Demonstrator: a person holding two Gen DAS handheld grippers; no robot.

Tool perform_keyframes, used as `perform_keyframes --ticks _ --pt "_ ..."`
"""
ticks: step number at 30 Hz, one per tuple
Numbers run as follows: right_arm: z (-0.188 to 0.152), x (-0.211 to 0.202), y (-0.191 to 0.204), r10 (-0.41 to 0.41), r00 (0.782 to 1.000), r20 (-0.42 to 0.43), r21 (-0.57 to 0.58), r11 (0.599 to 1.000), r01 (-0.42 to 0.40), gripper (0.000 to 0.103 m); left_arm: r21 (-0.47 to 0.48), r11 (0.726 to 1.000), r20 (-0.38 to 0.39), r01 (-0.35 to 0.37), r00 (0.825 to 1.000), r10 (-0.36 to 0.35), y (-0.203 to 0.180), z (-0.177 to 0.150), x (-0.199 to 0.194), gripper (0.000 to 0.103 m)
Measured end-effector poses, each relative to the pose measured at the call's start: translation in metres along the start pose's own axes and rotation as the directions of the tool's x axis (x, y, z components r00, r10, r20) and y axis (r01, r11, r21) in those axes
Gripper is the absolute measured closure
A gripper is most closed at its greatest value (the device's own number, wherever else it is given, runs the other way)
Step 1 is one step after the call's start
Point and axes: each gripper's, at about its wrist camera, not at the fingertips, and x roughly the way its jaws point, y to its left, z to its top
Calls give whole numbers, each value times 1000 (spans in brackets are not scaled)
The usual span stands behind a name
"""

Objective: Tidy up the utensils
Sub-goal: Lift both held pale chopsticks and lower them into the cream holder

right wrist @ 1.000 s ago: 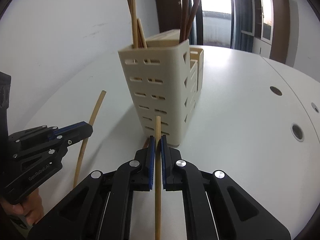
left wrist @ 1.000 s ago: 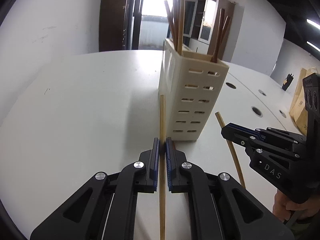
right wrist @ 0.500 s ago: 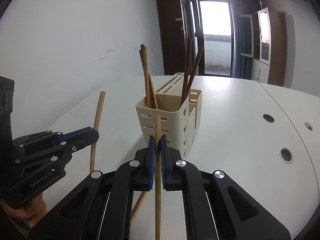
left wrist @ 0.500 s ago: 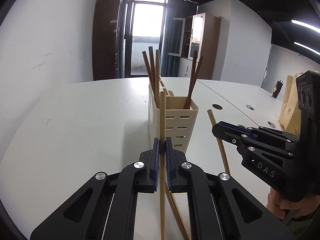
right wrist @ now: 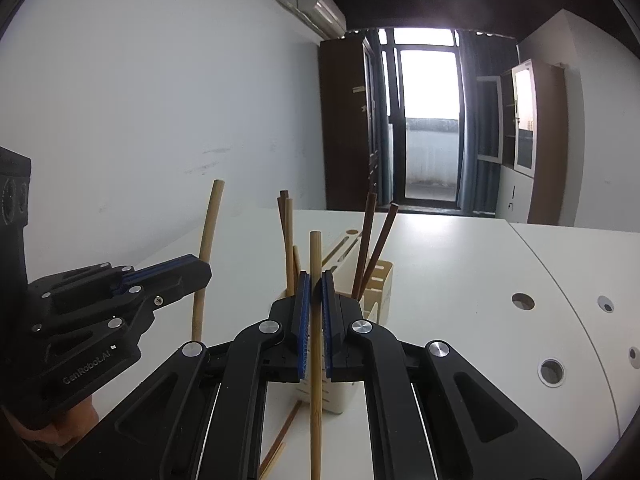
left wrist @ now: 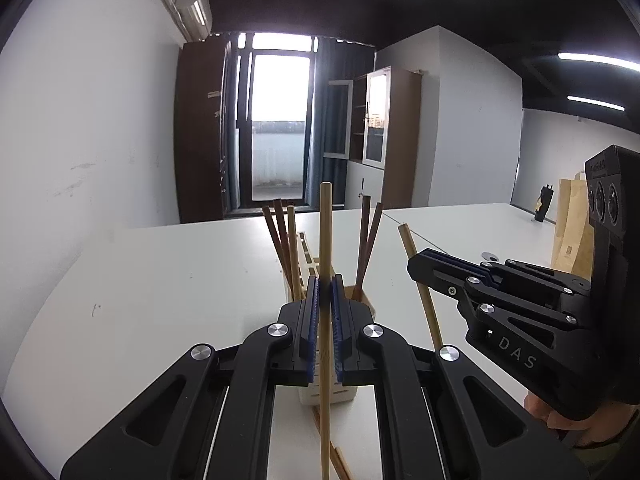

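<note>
My left gripper (left wrist: 325,292) jaws pinch a light chopstick (left wrist: 325,240); right gripper (right wrist: 315,292) jaws pinch another chopstick (right wrist: 315,264), both near the cream utensil holder (right wrist: 382,280).

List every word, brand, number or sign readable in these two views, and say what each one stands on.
"DAS": white letters on the side of the black right gripper, seen from the left wrist.
"GenRobot.AI": white letters on the side of the black left gripper, seen from the right wrist.
Small print on the brown paper bag: too small to read.
Label on the dark brown wardrobe door: too blurred to read.
</note>
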Motion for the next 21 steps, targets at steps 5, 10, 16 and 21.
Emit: perform_keyframes --ticks 5,10,16,21 --pt "8 7 -6 38 999 29 4 999 -38 96 11 1000 38 7 999 -7 0 7 5 97" --pt "11 14 -8 40 997 65 -4 999 -39 96 20 1000 64 14 998 -16 -3 12 11 97" --pt "22 13 -15 40 988 151 5 999 -41 96 6 1000 123 27 992 -28 -2 23 12 97" --pt "32 8 -23 40 970 240 17 999 -46 96 -5 1000 178 24 984 -23 0 32 11 97"
